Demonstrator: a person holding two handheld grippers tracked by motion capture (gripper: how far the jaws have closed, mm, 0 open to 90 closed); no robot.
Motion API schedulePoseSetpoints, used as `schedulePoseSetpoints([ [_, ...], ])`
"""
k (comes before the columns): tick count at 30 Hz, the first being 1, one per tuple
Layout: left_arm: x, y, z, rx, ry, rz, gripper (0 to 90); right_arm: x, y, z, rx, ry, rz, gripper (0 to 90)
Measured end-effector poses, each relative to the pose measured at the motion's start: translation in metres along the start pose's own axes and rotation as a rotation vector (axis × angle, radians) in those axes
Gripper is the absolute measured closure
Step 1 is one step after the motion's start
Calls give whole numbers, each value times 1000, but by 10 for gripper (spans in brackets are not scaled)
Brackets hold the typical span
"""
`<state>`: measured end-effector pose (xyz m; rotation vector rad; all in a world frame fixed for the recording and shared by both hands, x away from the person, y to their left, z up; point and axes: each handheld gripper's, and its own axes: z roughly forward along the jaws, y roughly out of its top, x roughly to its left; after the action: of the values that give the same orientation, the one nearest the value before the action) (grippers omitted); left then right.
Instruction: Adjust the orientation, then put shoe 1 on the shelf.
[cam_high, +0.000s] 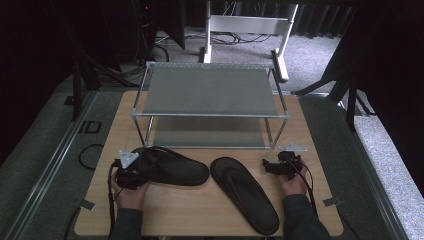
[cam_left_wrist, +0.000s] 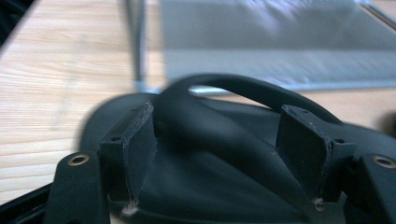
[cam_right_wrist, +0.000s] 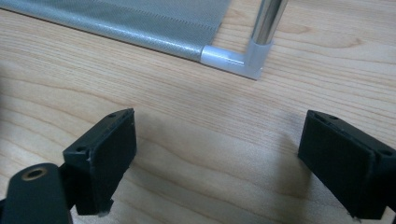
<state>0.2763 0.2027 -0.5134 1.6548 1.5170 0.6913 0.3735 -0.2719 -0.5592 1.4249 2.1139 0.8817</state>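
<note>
Two black flip-flops lie on the wooden table (cam_high: 200, 210) in front of a two-shelf rack (cam_high: 210, 90). The left flip-flop (cam_high: 180, 170) lies crosswise, and my left gripper (cam_high: 142, 167) sits at its left end. In the left gripper view the left gripper (cam_left_wrist: 217, 116) is open, its jaws straddling the flip-flop (cam_left_wrist: 210, 177) and its strap (cam_left_wrist: 243, 88). The right flip-flop (cam_high: 245, 192) lies diagonally. To its right, my right gripper (cam_high: 272, 164) is open over bare wood. Nothing lies between the jaws of the right gripper (cam_right_wrist: 218, 119), which faces the rack's front corner foot (cam_right_wrist: 254, 58).
The rack has grey mesh shelves and chrome posts; its lower shelf (cam_left_wrist: 280, 65) sits just beyond the left flip-flop. Cables trail from both grippers to the table's near edge. Beyond the table are grey carpet, black stands and a white frame (cam_high: 245, 25).
</note>
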Motion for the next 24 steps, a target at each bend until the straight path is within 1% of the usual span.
schedulePoseSetpoints([
  [1,0,0,0,0,0,0,279,0,0,0,0,0,0,111],
  [2,-5,-2,3,10,1,13,279,0,0,0,0,0,1,111],
  [3,-5,-2,3,10,1,13,264,0,0,0,0,0,1,111],
  [4,-20,-6,10,31,19,47,234,0,0,0,0,0,0,111],
  [5,-24,-8,12,38,34,56,201,0,0,0,0,0,0,111],
  [8,-33,-12,18,54,50,70,147,0,0,0,0,0,0,111],
  [9,-35,-13,19,55,52,73,147,0,0,0,0,0,0,111],
  [10,-38,-13,21,60,59,80,122,0,0,0,0,0,0,111],
  [11,-38,-13,21,60,59,80,99,0,0,0,0,0,0,111],
  [12,-41,-14,23,69,72,89,90,0,0,0,0,0,-1,111],
  [13,-41,-14,23,69,72,89,79,0,0,0,0,1,-1,111],
  [14,-42,-15,24,69,73,79,67,0,0,0,0,1,-1,112],
  [16,-43,-15,26,78,80,72,30,0,0,0,0,1,-1,111],
  [18,-45,-16,27,80,98,75,26,0,0,0,0,1,-1,111],
  [22,-46,-17,28,85,108,76,26,0,0,0,0,1,-1,111],
  [24,-47,-17,29,92,121,68,26,0,0,0,0,1,-1,111],
])
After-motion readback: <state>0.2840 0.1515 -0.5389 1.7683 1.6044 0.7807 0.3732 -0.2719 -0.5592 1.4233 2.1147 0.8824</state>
